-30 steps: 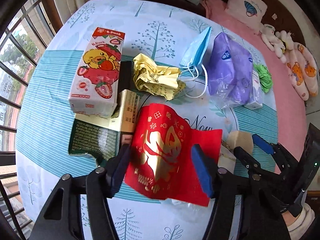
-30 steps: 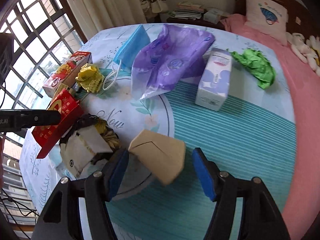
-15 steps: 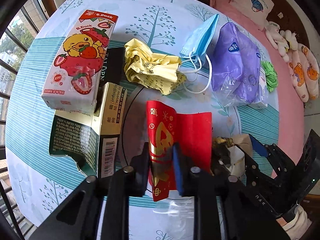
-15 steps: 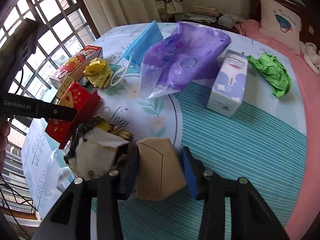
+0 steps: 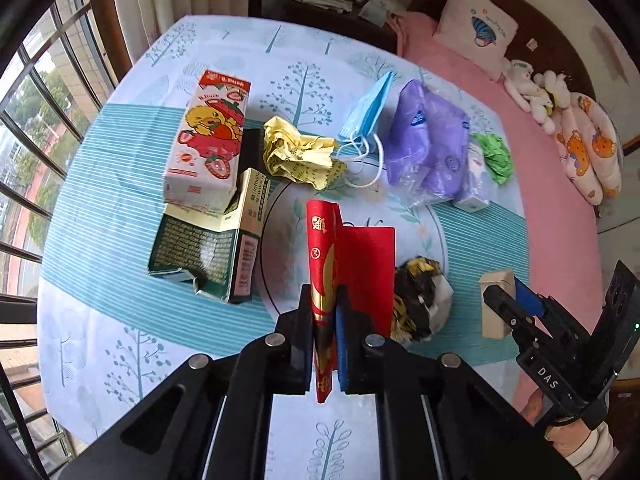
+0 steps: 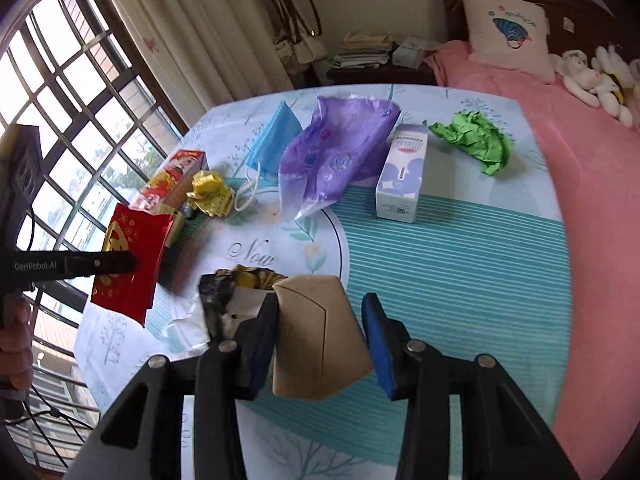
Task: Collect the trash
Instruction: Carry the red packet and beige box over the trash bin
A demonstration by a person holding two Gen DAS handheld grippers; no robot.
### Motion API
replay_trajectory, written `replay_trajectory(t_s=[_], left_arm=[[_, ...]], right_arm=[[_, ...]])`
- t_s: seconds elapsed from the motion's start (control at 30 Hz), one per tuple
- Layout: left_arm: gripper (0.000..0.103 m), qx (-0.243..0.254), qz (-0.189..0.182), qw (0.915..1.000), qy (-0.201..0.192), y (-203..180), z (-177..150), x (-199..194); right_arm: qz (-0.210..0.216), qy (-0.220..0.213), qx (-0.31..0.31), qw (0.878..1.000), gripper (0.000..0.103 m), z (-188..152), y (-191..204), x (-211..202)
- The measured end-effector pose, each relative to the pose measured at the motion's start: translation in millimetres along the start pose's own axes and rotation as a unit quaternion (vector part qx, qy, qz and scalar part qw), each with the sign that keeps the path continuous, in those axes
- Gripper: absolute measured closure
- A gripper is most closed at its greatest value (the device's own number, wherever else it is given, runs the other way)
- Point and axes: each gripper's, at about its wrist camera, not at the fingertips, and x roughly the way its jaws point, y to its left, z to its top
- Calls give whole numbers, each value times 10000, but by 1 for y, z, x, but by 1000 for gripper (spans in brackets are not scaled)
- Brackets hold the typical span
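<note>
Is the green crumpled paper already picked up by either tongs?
No. The green crumpled paper lies on the tablecloth beyond the white box, far from both tongs.

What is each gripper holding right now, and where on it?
Left gripper pinches the red envelope at its folded lower edge. Right gripper clamps the brown paper carton across its sides.

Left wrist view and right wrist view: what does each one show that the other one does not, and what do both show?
Only the left wrist view: the bear cushion and the person's right hand.
Only the right wrist view: the person's left hand.
Both: the red envelope in the shut left gripper, the brown box in the right gripper, the mask and the purple bag.
</note>
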Motion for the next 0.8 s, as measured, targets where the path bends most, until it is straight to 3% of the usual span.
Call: replay_trajectory(t_s=[0.23,0.53,0.8], left_arm=[[96,424,-272,9983,-300,12,-43,-60],[96,1069,-402,9920,-535,54,-127,-126],[96,1546,-412,9858,-515,87,-203,-152]], right_arm=[[-138,-388,119,9991,61,-35,52,-53],[-321,-779,553,9949,61,-118,140,-109],[-461,-533,558,9960,61,-190,201,-119]])
